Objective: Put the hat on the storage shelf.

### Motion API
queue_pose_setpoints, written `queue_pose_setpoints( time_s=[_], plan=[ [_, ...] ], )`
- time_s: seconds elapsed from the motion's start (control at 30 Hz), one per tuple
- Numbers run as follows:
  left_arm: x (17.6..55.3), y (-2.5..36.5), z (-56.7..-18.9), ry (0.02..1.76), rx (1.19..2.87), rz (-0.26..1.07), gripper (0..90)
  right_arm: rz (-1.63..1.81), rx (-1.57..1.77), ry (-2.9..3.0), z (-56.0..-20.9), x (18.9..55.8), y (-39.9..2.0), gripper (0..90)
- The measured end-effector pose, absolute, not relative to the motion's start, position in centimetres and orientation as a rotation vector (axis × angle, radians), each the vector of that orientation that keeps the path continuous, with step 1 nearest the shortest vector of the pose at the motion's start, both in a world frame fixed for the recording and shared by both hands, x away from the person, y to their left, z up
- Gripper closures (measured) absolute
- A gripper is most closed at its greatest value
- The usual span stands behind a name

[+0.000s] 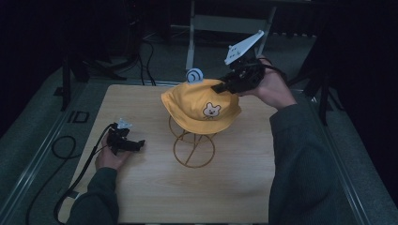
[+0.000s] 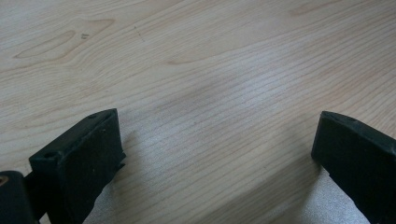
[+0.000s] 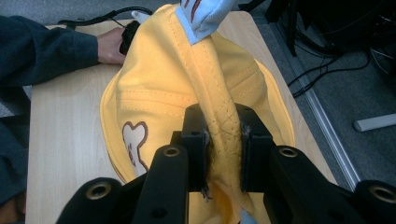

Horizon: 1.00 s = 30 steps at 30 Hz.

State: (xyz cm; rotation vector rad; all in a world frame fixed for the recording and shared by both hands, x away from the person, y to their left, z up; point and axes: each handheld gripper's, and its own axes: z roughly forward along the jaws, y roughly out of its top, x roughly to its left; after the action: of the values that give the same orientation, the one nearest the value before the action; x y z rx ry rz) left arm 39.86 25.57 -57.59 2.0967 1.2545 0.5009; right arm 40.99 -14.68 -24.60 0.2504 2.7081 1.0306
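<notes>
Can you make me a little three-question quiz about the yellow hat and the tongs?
1. True or false: the right tongs are pinching a fold of the hat.
2. What is the hat sitting on? A) a wire stand B) a box C) the bare table
3. Fill in: the left tongs are ____ with nothing between them, low over the table.

Key:
1. True; the fabric is squeezed between both black pads.
2. A; the stand is a gold wire frame under the hat.
3. Open; just bare wood shows between the jaws.
</notes>
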Motion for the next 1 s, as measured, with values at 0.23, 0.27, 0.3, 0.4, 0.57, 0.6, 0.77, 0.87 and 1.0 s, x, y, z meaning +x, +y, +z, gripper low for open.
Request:
queue_pose_setpoints(
  time_s=[0.23, 0.27, 0.3, 0.4, 0.57, 0.6, 0.77, 0.87, 1.0],
  plan=[
    [39.9, 25.6, -57.6, 1.254, 2.097, 0.501, 1.7, 1.037, 0.217, 2.721, -24.9, 40.8, -13.9, 75.8],
    [39.9, 25.6, -57.6, 1.254, 2.097, 0.501, 1.7, 1.033, 0.217, 2.726, -25.0, 40.7, -13.7, 75.8],
    [39.9, 25.6, -57.6, 1.255, 2.096, 0.501, 1.7, 1.028, 0.213, 2.727, -25.1, 40.8, -13.6, 75.7],
    [39.9, 25.6, -57.6, 1.254, 2.097, 0.501, 1.7, 1.030, 0.209, 2.729, -25.2, 40.8, -13.2, 75.5],
    [39.9, 25.6, -57.6, 1.254, 2.097, 0.500, 1.7, 1.037, 0.191, 2.735, -25.4, 40.8, -12.4, 75.4],
    [39.9, 25.6, -57.6, 1.254, 2.097, 0.500, 1.7, 1.042, 0.189, 2.736, -25.4, 40.8, -12.4, 75.4],
    [39.9, 25.6, -57.6, 1.254, 2.097, 0.500, 1.7, 1.035, 0.172, 2.747, -25.8, 40.8, -11.8, 75.3],
    [39.9, 25.6, -57.6, 1.255, 2.097, 0.500, 1.7, 1.037, 0.170, 2.748, -26.0, 40.8, -11.4, 75.3],
    [39.9, 25.6, -57.6, 1.254, 2.097, 0.500, 1.7, 1.044, 0.158, 2.754, -26.3, 40.8, -10.9, 75.3]
  ],
)
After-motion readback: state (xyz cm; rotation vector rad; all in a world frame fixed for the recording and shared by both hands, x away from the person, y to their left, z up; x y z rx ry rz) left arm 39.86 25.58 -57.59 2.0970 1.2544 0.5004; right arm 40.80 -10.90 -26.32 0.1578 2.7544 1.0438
